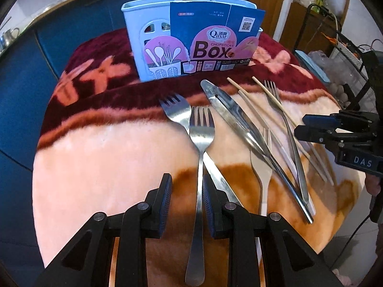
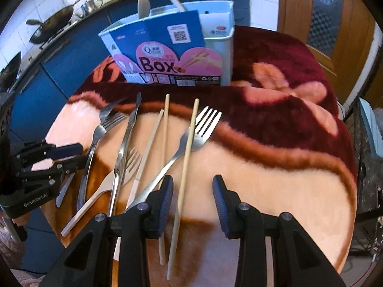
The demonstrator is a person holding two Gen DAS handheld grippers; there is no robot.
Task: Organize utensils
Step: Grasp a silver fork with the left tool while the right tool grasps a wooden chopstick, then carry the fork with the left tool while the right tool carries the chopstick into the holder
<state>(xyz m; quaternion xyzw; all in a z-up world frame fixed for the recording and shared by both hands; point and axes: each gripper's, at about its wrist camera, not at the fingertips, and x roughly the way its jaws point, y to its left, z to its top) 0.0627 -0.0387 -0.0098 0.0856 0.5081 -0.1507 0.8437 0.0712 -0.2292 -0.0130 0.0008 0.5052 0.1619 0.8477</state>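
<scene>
Utensils point(image 1: 229, 129) lie before "Chopsticks Box" holder point(image 1: 191, 40); both grippers' jaws apart, gripping nothing.

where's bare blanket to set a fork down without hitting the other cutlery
Free: the blanket right of the lone chopstick, and the stretch left of the forks. Crowded: the middle, where the knife, forks and chopsticks overlap, before the chopsticks box.

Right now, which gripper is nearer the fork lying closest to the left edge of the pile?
Left. The left gripper straddles that fork's handle, its fingers on either side. The right gripper sits across the pile, over a chopstick.
</scene>
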